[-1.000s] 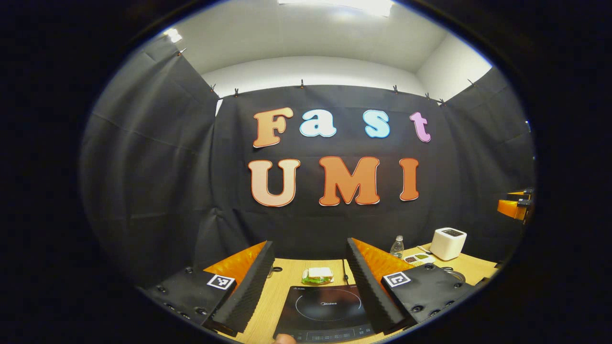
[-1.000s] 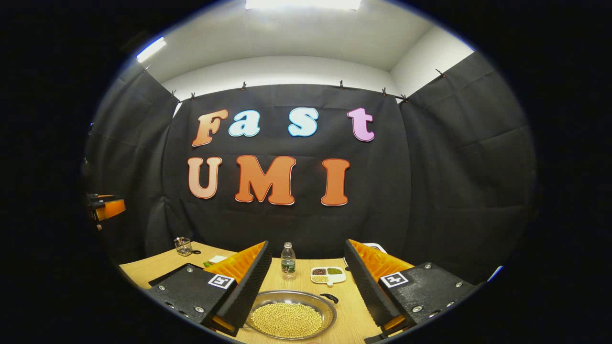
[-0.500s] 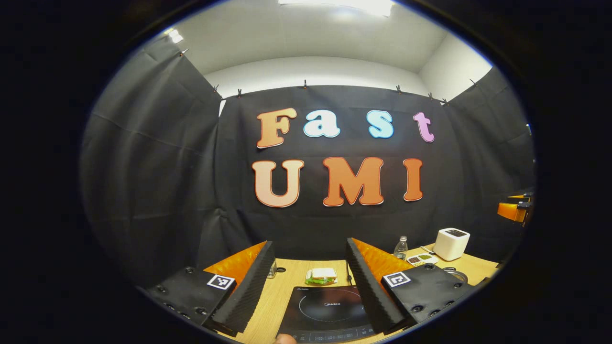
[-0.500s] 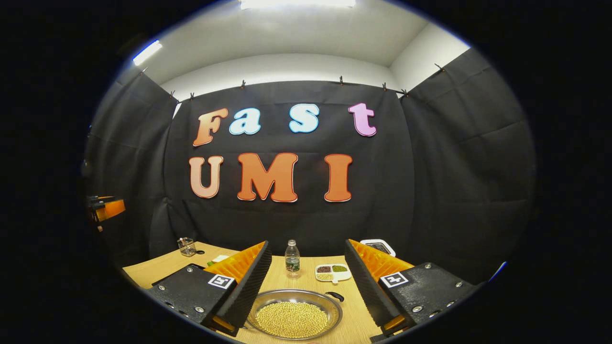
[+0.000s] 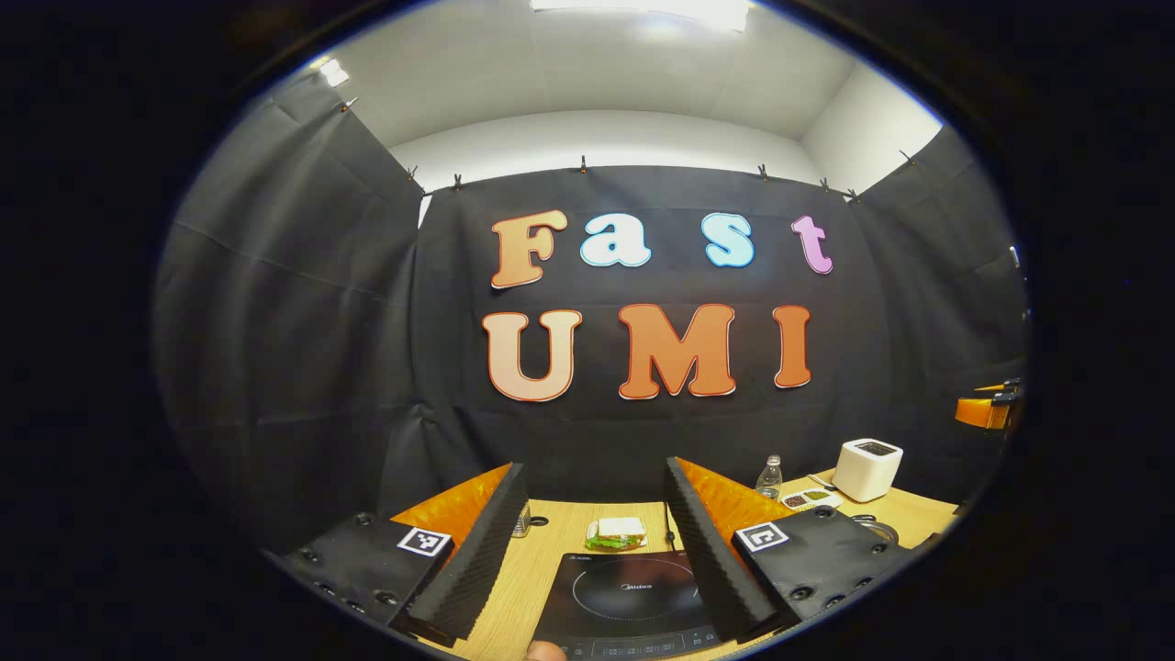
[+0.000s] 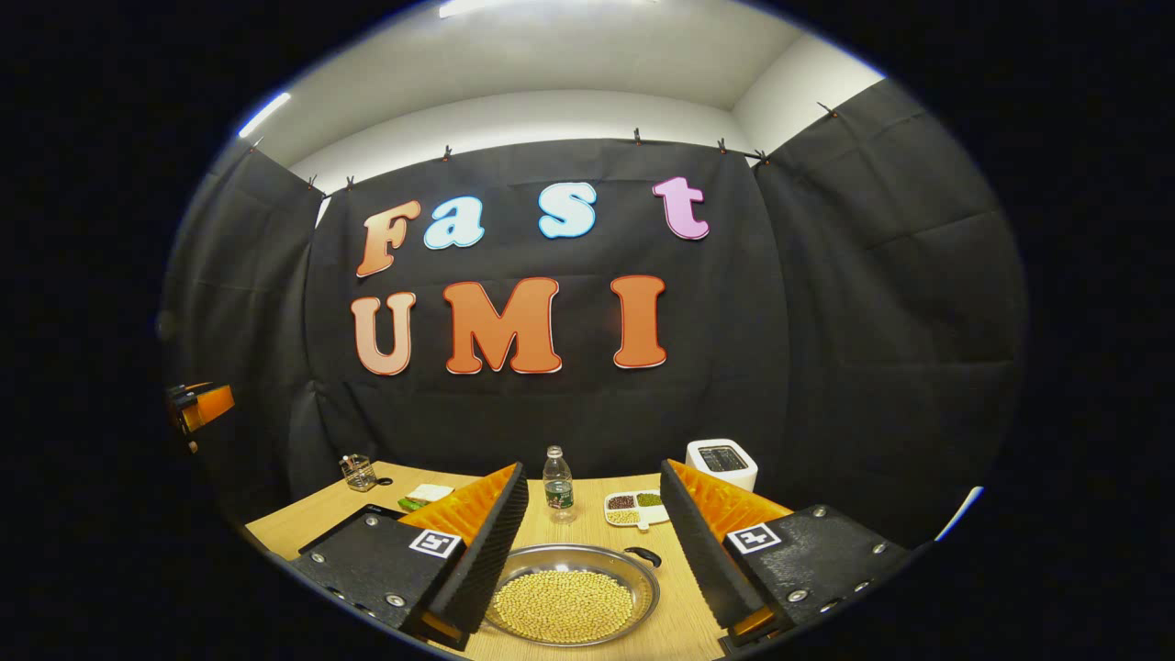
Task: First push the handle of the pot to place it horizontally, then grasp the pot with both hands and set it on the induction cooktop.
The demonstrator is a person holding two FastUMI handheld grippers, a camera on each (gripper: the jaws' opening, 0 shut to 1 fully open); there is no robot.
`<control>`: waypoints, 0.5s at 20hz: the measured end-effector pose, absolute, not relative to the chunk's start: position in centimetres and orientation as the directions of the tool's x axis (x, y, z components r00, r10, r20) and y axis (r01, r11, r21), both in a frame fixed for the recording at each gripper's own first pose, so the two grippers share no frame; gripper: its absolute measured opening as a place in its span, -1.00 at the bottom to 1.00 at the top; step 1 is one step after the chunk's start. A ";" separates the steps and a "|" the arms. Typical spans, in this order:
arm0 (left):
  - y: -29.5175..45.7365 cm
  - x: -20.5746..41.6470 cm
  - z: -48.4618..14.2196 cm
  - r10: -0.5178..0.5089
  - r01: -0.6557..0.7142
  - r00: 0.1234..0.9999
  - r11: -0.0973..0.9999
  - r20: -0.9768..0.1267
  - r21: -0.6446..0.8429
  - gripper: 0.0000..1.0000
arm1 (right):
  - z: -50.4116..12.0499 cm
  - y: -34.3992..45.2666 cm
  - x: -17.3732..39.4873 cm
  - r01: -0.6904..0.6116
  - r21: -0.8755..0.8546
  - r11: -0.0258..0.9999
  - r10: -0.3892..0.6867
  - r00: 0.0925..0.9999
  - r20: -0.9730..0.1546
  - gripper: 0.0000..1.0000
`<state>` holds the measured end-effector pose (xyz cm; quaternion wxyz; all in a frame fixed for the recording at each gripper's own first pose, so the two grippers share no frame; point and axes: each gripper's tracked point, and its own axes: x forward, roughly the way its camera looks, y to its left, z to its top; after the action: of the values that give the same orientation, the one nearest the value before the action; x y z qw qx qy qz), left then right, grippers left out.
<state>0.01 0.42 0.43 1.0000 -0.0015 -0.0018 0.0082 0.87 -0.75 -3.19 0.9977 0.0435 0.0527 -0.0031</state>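
Right gripper view: the right gripper (image 6: 592, 551) hangs above the wooden desk (image 6: 294, 519), jaws spread wide with nothing between them. Below the gap sits the pot (image 6: 571, 597), a shallow round metal pan filled with small yellow beans. Its short dark handle (image 6: 643, 554) juts from the far right of the rim, pointing away and to the right on a diagonal, not level across the view. Beyond the pot stand a water bottle (image 6: 556, 483), a white divided dish of beans (image 6: 633, 509) and a white toaster (image 6: 722, 462). At far left on the desk are a small glass (image 6: 357, 472) and a sandwich (image 6: 426, 495). The left gripper (image 6: 202, 405) shows at the left edge, well apart.

Left gripper view: the left gripper (image 5: 595, 551) hovers with jaws wide, gripping nothing. The black induction cooktop (image 5: 633, 597) lies flat on the desk directly beneath the gap, its control strip nearest the camera. The sandwich (image 5: 617, 532) lies just behind it. To the right, the bottle (image 5: 768, 476), the dish (image 5: 808, 498) and the toaster (image 5: 867, 468) stand in a row. A sliver of the pot's rim (image 5: 877, 529) peeks past the right finger.
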 end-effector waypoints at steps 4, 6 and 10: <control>0.2 0.0 0.0 0.008 -0.008 1.000 1.000 -0.006 -0.007 1.00 | -4.0 -0.4 0.5 -0.018 0.118 0.993 0.033 0.991 -0.126 0.43; 0.2 0.1 0.0 0.007 -0.007 1.000 1.000 -0.011 -0.008 0.94 | -4.3 -0.4 0.4 -0.026 0.129 0.991 0.044 0.990 -0.133 0.15; 0.7 0.1 0.0 0.025 -0.025 1.000 1.000 -0.004 0.005 0.94 | -6.0 -0.4 0.0 -0.029 0.104 0.994 0.046 0.986 -0.161 -0.51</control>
<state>0.12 0.68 -0.02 0.9999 0.0023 0.0020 0.0123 0.04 -0.38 -5.96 0.9952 0.0508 0.0818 0.0189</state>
